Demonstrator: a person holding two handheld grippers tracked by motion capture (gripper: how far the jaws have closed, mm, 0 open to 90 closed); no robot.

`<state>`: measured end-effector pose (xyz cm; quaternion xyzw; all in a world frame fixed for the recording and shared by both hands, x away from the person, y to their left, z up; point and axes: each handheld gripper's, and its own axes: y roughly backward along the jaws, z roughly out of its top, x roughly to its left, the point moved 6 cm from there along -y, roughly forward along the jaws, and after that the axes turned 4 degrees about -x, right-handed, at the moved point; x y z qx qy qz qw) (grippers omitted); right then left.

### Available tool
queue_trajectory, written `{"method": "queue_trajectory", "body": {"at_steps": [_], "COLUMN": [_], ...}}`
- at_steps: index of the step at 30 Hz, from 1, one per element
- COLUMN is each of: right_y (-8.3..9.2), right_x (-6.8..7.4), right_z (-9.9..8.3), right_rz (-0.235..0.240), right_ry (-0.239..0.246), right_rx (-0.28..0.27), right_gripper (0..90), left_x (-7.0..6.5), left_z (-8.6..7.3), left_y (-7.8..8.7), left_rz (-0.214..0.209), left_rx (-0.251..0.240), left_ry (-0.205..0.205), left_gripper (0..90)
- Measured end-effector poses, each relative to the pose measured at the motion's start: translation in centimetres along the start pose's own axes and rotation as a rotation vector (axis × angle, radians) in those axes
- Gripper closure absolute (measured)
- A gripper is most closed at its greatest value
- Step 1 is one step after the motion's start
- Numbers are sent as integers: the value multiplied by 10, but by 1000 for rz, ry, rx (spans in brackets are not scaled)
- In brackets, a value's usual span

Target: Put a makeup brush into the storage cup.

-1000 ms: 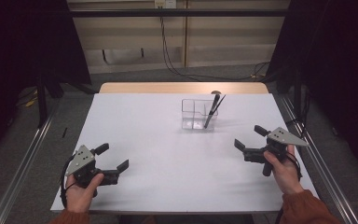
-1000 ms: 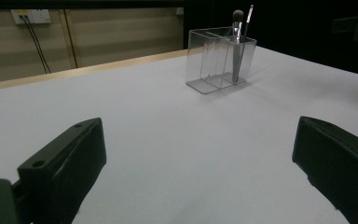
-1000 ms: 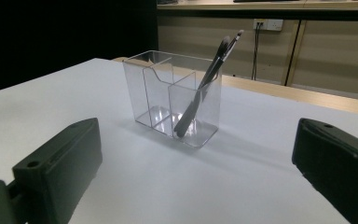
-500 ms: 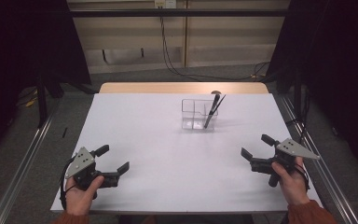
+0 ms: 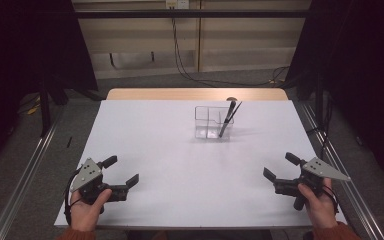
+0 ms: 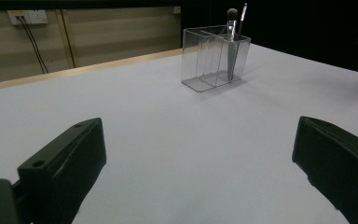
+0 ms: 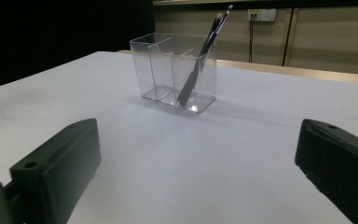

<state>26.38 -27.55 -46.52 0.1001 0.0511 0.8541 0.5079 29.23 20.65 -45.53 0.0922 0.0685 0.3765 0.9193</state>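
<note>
One clear organizer [image 5: 213, 122] with three compartments is seen standing upright on the white bench [image 5: 180, 165], toward its far side and right of centre. Two brushes [image 5: 227, 119] are counted in its rightmost compartment in the high view, leaning to the right with their tips above the rim; the other two compartments hold nothing.

Two grippers are held low at the near edge, well apart from the organizer. The left gripper [image 5: 121, 171] is gripped by one hand [image 5: 87, 207] at the near left corner, its fingers spread wide apart and holding nothing. The right gripper [image 5: 280, 166] is held likewise at the near right, fingers apart and empty. Both are pointed inward across the bench.
</note>
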Motion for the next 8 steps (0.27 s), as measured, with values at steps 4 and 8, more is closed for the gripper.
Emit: {"method": "queue_trajectory", "body": {"at_steps": [4,8], "right_y": [0,-1], "right_x": [0,0], "right_z": [-3,-3], "right_rz": [0,-5], "right_ry": [16,21], "right_rx": [8,1], "right_gripper": [0,0], "left_x": [1,0], "left_z": [0,0], "left_y": [0,-1], "left_rz": [2,1], "left_rx": [-1,0], "left_ry": [1,-1], "left_gripper": [29,28]}}
